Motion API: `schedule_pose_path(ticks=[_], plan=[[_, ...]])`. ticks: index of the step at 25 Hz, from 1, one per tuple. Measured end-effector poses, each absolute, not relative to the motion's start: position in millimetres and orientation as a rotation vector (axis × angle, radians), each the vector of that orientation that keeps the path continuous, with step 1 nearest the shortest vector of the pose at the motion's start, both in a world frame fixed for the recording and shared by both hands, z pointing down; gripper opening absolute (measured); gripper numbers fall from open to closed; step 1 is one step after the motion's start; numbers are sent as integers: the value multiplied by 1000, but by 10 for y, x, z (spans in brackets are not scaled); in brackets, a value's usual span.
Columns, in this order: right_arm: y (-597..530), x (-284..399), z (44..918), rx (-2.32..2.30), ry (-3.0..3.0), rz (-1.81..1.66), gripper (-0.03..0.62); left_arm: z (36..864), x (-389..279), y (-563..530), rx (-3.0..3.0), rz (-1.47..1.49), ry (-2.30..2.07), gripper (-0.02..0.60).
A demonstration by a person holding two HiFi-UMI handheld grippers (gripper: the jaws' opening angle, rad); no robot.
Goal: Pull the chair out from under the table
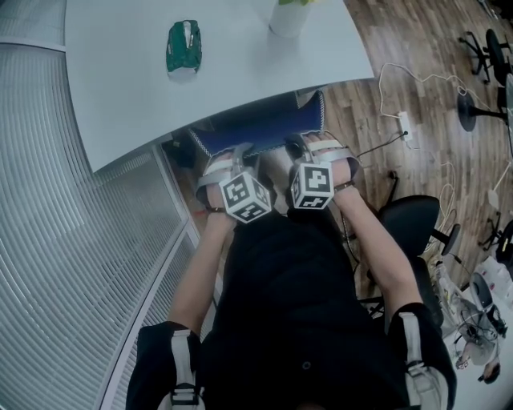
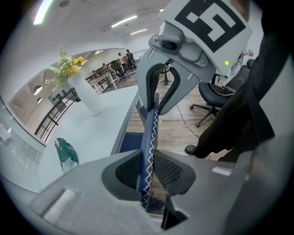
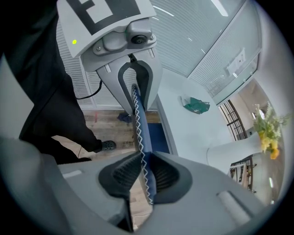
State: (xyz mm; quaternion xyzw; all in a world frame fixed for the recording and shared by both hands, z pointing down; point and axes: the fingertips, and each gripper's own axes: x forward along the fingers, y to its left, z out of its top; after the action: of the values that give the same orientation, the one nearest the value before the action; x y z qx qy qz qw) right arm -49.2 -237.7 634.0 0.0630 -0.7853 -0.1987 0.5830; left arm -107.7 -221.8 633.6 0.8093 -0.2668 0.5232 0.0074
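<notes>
A blue chair (image 1: 264, 128) with white zigzag stitching along its backrest edge stands half under the white table (image 1: 120, 88). My left gripper (image 1: 238, 154) is shut on the top edge of the backrest (image 2: 149, 142), the padded edge squeezed between its black pads. My right gripper (image 1: 309, 148) is shut on the same edge (image 3: 141, 137) a little further right. In each gripper view the other gripper shows clamped on the edge further along. The seat (image 1: 256, 122) is mostly hidden beneath the tabletop.
On the table lie a green crumpled bag (image 1: 183, 46) and a white vase (image 1: 288, 16) with flowers. A glass wall with blinds (image 1: 56, 240) runs on the left. A black office chair (image 1: 413, 224) and cables with a power strip (image 1: 405, 124) are on the wooden floor at right.
</notes>
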Motion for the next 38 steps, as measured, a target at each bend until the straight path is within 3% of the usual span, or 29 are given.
schedule_pose_path(ticks=[38], plan=[[-290,344,6290,-11,-1923,-543,71,6278,-242,-141,2369,1724,-894,87]])
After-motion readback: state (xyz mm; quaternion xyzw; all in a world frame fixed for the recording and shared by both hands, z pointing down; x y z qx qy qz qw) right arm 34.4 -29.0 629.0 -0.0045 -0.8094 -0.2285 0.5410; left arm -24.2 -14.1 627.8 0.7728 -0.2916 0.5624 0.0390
